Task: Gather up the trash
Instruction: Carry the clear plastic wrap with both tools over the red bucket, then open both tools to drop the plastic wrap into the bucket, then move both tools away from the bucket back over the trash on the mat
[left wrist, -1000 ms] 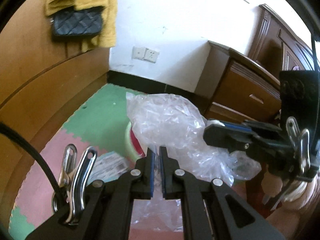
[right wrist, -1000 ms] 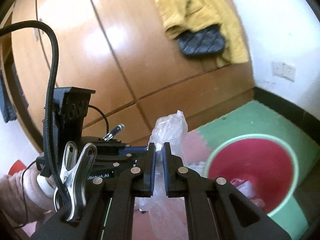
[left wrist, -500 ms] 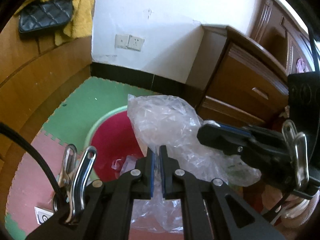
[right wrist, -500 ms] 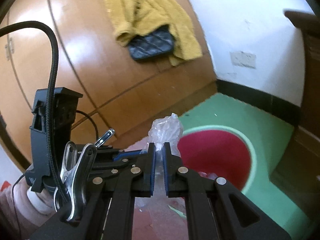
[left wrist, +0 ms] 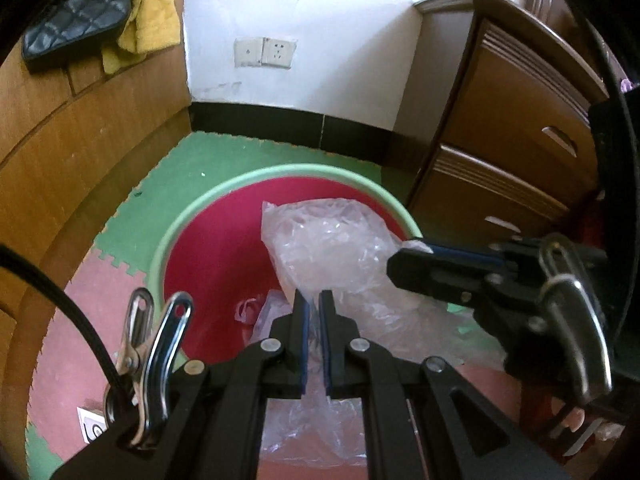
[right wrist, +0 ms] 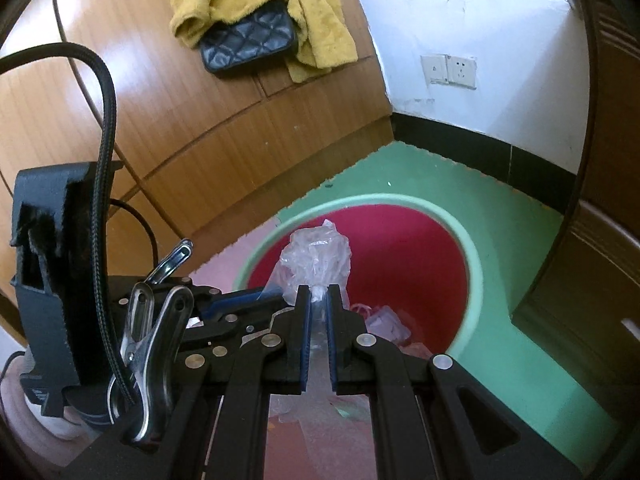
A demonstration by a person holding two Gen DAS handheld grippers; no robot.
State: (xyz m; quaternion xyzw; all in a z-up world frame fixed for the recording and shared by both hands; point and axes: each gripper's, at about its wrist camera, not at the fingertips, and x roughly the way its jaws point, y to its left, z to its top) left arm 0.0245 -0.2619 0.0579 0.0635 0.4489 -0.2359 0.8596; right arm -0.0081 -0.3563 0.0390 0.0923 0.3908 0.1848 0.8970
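Observation:
A crumpled clear plastic bag (left wrist: 336, 248) hangs between both grippers over a red bin with a pale green rim (left wrist: 280, 170). My left gripper (left wrist: 314, 300) is shut on the bag's lower edge. In the left wrist view the right gripper (left wrist: 404, 254) reaches in from the right and pinches the bag's other end. In the right wrist view my right gripper (right wrist: 319, 292) is shut on a bunched tuft of the bag (right wrist: 316, 256), above the bin (right wrist: 472, 256). Pink and white scraps (right wrist: 384, 316) lie at the bin's bottom.
The bin stands on green and pink foam floor mats (left wrist: 224, 156) in a corner. A wooden wardrobe (right wrist: 200, 140) with a yellow garment and a black quilted purse (right wrist: 248, 42) is on the left, a wooden drawer cabinet (left wrist: 512, 136) on the right. A white wall with sockets (left wrist: 266, 53) is behind.
Both grippers have come down and forward with the bag. The red bin, first half hidden behind the bag, now lies open right below it and looks larger.

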